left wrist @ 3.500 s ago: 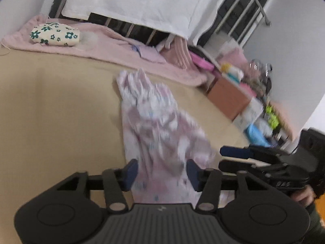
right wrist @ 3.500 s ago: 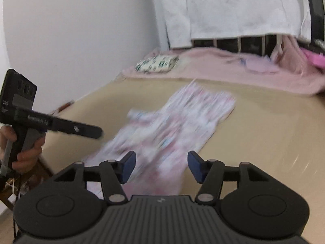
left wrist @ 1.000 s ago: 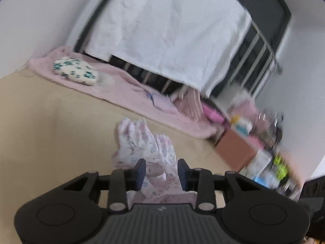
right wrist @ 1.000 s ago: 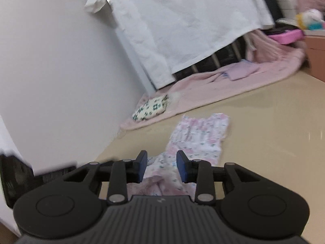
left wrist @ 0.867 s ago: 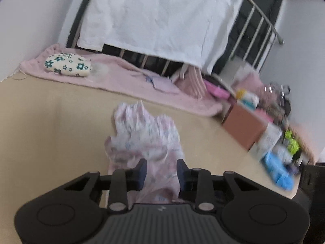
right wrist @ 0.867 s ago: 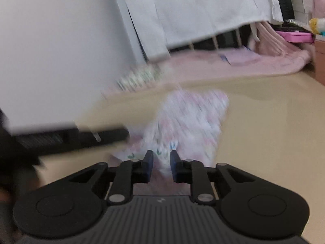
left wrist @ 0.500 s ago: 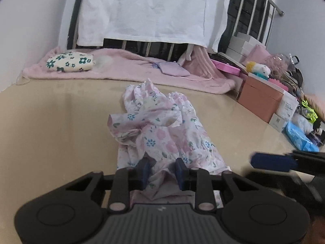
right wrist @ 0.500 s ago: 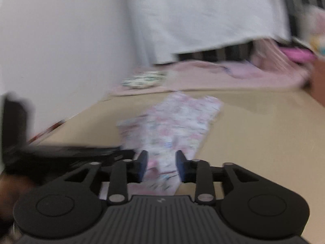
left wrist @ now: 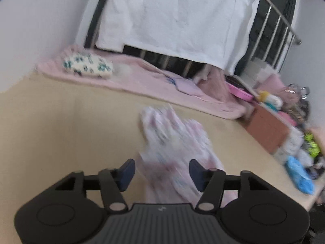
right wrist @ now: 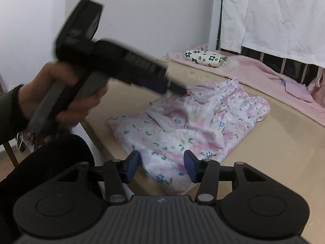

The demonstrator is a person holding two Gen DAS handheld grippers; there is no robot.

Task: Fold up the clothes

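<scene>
A pink floral garment (left wrist: 172, 140) (right wrist: 195, 126) lies bunched and partly doubled over on the beige tabletop (left wrist: 61, 134) (right wrist: 284, 146). In the blurred left wrist view, my left gripper (left wrist: 161, 171) hovers over the garment's near end. Its jaws are opening, and the cloth shows between the blue pads (left wrist: 127, 170) without being pressed. My right gripper (right wrist: 161, 166) hangs above the garment's near corner by the table edge, jaws also opening, pads clear of the cloth. The right wrist view also shows a hand (right wrist: 61, 93) holding the left gripper (right wrist: 172, 86) above the garment's far left side.
A pink blanket (left wrist: 146, 79) with a floral pouch (left wrist: 87, 66) (right wrist: 205, 58) lies along the back, under a white sheet (left wrist: 172, 20) hung on a metal rail. Boxes and clutter (left wrist: 284, 130) crowd the right. The table's edge (right wrist: 97, 134) runs close on the left.
Both grippers held the garment's end raised, brought it down over the rest of the cloth, and have let go. Their jaws now stand apart and the cloth lies on the table.
</scene>
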